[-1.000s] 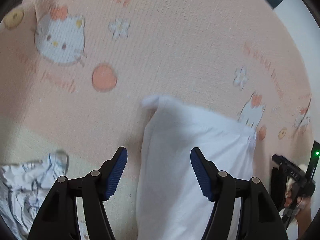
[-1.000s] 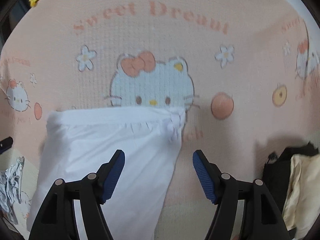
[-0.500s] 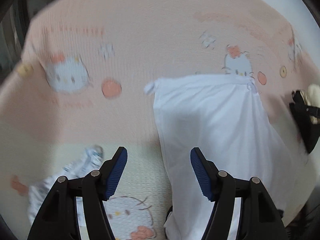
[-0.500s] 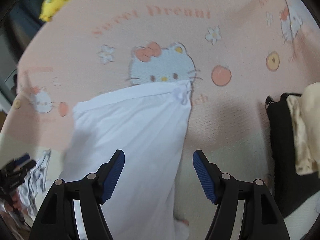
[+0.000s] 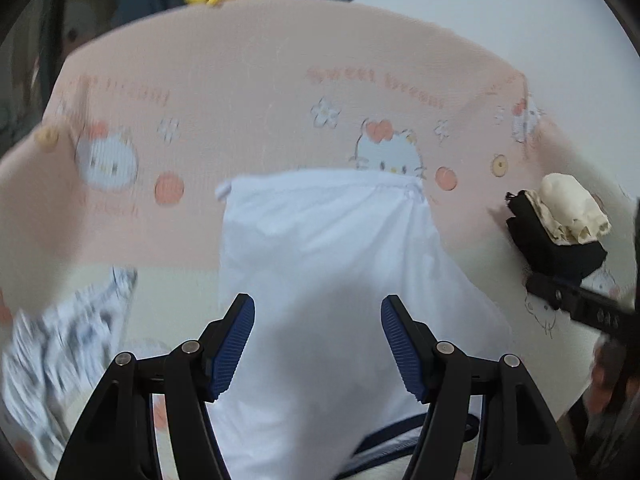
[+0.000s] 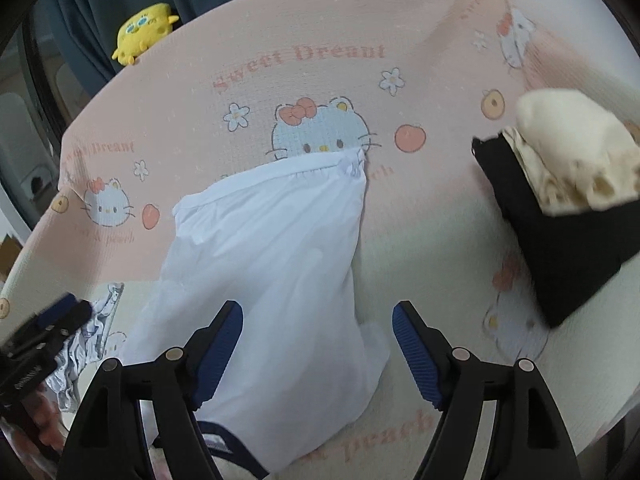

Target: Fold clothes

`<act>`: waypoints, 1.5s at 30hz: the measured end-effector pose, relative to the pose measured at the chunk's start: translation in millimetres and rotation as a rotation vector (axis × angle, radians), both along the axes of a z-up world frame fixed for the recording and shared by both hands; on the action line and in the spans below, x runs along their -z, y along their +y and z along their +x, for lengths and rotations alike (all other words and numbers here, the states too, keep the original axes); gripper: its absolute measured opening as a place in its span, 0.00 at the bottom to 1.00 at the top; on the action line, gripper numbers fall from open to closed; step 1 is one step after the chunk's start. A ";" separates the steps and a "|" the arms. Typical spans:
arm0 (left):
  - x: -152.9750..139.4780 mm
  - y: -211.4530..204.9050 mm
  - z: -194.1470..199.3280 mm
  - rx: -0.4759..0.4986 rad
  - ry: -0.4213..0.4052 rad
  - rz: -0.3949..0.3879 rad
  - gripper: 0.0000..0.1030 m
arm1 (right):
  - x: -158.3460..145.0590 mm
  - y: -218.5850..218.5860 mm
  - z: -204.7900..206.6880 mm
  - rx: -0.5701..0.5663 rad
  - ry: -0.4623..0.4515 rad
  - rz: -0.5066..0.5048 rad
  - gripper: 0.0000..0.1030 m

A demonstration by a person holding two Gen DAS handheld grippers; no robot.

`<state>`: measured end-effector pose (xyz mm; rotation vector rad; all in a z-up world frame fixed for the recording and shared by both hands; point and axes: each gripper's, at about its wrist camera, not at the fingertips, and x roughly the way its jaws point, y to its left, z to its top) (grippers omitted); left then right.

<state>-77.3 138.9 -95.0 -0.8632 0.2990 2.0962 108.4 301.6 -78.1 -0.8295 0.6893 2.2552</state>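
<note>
Pink cartoon-cat bedspread point(image 6: 320, 32) carries a half-folded white garment point(image 6: 272, 264); both grippers, left point(image 5: 318, 344) and right point(image 6: 318, 354), have pulled back, empty and open, the right's jaws just widening, likely before another fold.

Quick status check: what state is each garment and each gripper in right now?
white garment: lying flat on the pink bedsheet, not gripped
black garment: folded, cream garment piled on top
patterned garment: crumpled, unfolded
left gripper: open, empty, over the white garment
right gripper: open, empty, jaws just widened
</note>
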 end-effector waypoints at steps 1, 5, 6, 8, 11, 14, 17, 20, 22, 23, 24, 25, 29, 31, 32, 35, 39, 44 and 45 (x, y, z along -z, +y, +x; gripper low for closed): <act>4.8 -0.3 0.2 -0.017 -0.014 0.006 0.62 | 1.9 -5.9 -1.2 -0.008 -0.012 0.019 0.75; 18.5 0.9 4.4 -0.013 -0.036 -0.018 0.62 | 3.7 -33.5 -15.2 -0.075 -0.115 0.177 0.75; 20.3 2.3 8.4 0.013 -0.007 -0.058 0.62 | 3.8 -41.8 -18.2 -0.087 -0.146 0.227 0.75; 20.4 0.9 17.6 0.038 0.094 -0.125 0.62 | 8.0 -53.4 -19.4 -0.109 -0.164 0.260 0.75; 18.7 -4.7 31.1 0.054 0.251 -0.208 0.62 | 21.0 -64.4 -16.4 -0.143 -0.150 0.213 0.75; 21.0 -16.0 39.0 0.020 0.271 -0.215 0.62 | 38.5 -71.2 -12.8 -0.159 -0.160 0.150 0.75; 26.6 -32.9 43.1 -0.016 0.204 -0.130 0.62 | 52.0 -79.0 -10.2 -0.157 -0.172 0.143 0.75; 38.4 -41.0 39.6 -0.026 0.093 -0.094 0.62 | 60.0 -86.6 -5.6 -0.142 -0.174 0.175 0.75; 46.8 -41.0 40.1 -0.024 0.079 -0.132 0.62 | 65.3 -91.6 -4.3 -0.133 -0.202 0.211 0.75; 50.5 -40.6 42.3 -0.018 0.091 -0.155 0.62 | 67.4 -93.2 -4.4 -0.130 -0.222 0.225 0.75; 53.7 -39.9 46.2 -0.009 0.123 -0.183 0.62 | 69.5 -94.9 -4.6 -0.135 -0.238 0.236 0.75; 56.5 -39.7 51.0 0.003 0.158 -0.210 0.62 | 71.3 -96.9 -4.7 -0.146 -0.251 0.246 0.75; 64.6 -44.1 67.0 0.030 0.249 -0.274 0.62 | 77.9 -107.6 -7.9 -0.176 -0.295 0.285 0.75; 69.3 -47.1 70.8 0.036 0.255 -0.288 0.62 | 80.6 -114.2 -10.2 -0.195 -0.315 0.308 0.75; 71.9 -48.8 70.8 0.038 0.240 -0.292 0.62 | 82.0 -117.5 -11.6 -0.204 -0.325 0.319 0.75; 77.0 -54.6 71.4 0.044 0.216 -0.293 0.62 | 83.3 -128.7 -15.2 -0.228 -0.343 0.374 0.75; 82.1 -59.2 72.3 0.045 0.219 -0.304 0.62 | 85.1 -139.9 -21.3 -0.268 -0.345 0.426 0.75; 87.9 -58.7 71.2 0.055 0.196 -0.324 0.62 | 97.0 -139.8 -30.5 -0.279 -0.346 0.414 0.75; 89.2 -58.9 71.5 0.059 0.187 -0.324 0.62 | 100.1 -138.5 -32.6 -0.280 -0.351 0.400 0.75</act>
